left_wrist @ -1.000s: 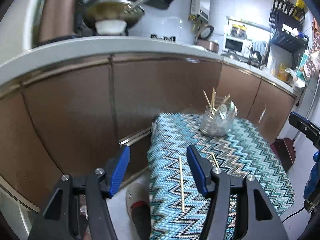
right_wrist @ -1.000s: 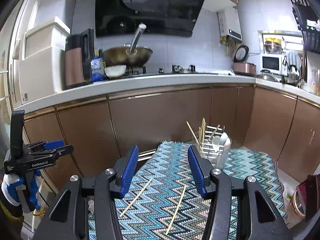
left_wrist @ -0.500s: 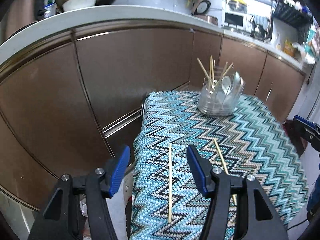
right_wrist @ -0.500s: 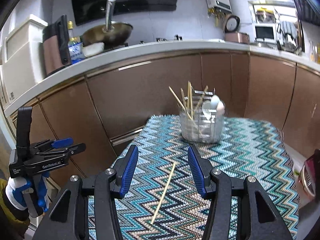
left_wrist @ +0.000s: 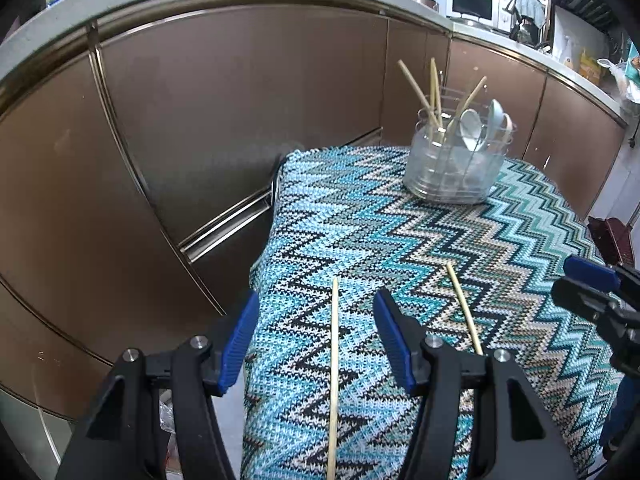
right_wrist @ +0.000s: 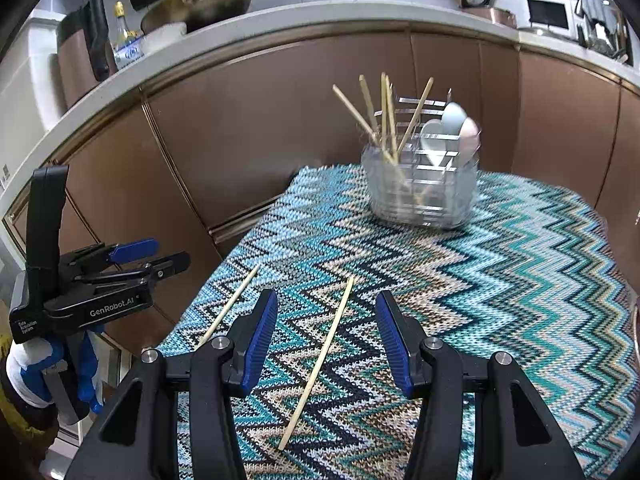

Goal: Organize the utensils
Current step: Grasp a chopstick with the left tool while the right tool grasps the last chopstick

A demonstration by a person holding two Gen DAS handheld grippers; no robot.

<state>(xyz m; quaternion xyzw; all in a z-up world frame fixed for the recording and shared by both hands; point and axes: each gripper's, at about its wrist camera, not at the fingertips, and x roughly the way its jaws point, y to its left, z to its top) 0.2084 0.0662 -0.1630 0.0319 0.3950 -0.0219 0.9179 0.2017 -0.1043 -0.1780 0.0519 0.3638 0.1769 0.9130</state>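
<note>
Two loose wooden chopsticks lie on the zigzag-patterned tablecloth (left_wrist: 500, 240). My left gripper (left_wrist: 316, 316) is open and empty, with one chopstick (left_wrist: 334, 368) running between its blue pads; the other chopstick (left_wrist: 464, 308) lies just to its right. My right gripper (right_wrist: 326, 320) is open and empty, with that second chopstick (right_wrist: 320, 364) between its pads and the first chopstick (right_wrist: 230, 306) to its left. A clear utensil holder (left_wrist: 454, 164) with several chopsticks and spoons stands at the table's far side, also in the right wrist view (right_wrist: 422, 184).
Brown cabinet doors (left_wrist: 200, 120) under a white countertop (right_wrist: 240, 28) stand close behind and left of the table. The table's left edge (left_wrist: 264, 264) drops to the floor. A wok and bottles sit on the counter (right_wrist: 200, 4). A microwave (left_wrist: 472, 4) is far right.
Both grippers have moved forward and down toward the table. The chopsticks and holder look larger, and each gripper now has a chopstick between its open pads.
</note>
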